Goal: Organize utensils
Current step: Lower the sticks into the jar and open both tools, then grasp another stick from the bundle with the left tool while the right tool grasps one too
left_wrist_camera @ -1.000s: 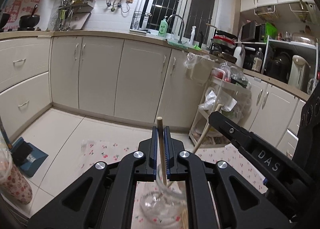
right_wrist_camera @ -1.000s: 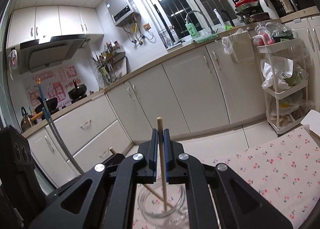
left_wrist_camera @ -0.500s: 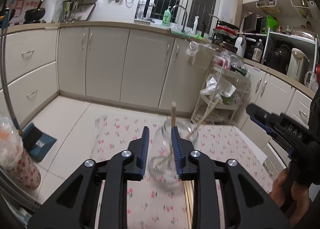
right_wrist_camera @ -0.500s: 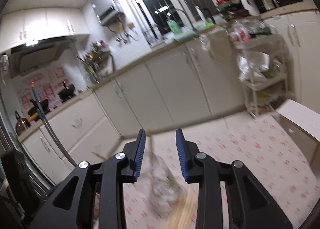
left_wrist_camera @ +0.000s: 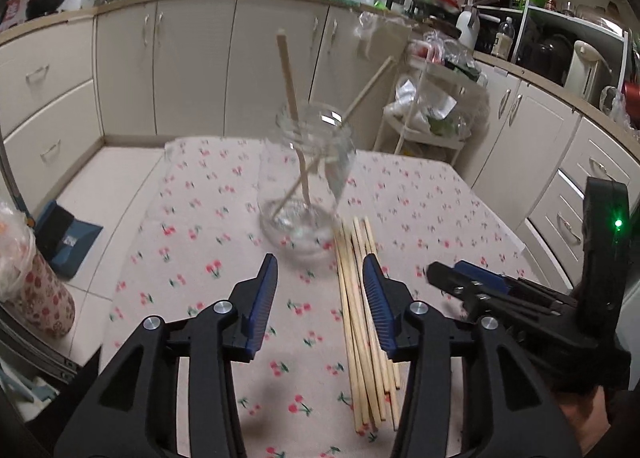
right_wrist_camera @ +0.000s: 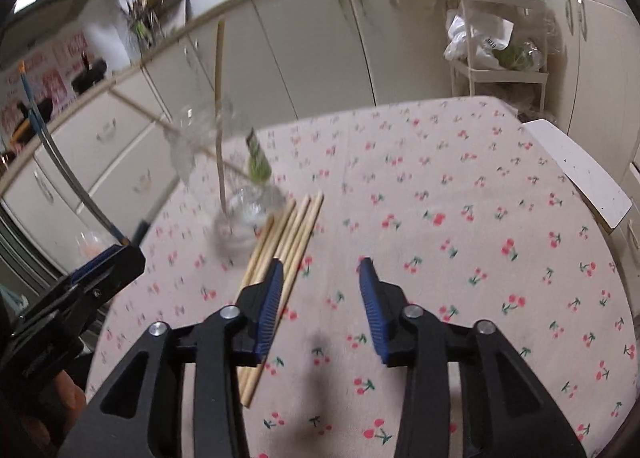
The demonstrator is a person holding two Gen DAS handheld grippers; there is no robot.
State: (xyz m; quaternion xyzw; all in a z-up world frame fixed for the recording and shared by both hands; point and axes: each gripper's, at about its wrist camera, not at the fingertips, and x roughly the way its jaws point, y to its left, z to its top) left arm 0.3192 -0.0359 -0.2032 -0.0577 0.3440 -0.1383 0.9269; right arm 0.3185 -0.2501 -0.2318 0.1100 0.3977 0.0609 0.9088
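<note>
While both grippers open, jar (left_wrist_camera: 306,181) holds two chopsticks (left_wrist_camera: 290,97)

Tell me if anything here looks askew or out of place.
Nothing looks spilled or broken. Two chopsticks lean crossed in the glass jar, while the remaining chopsticks lie bundled on the tablecloth beside it.

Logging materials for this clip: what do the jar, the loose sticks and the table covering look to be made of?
Jar: clear glass, by its transparency and bright glints; clear plastic is possible. Chopsticks: pale unfinished wood or bamboo, matte and uniformly tan. Tablecloth: light cover printed with red cherries; cloth or vinyl cannot be told.
</note>
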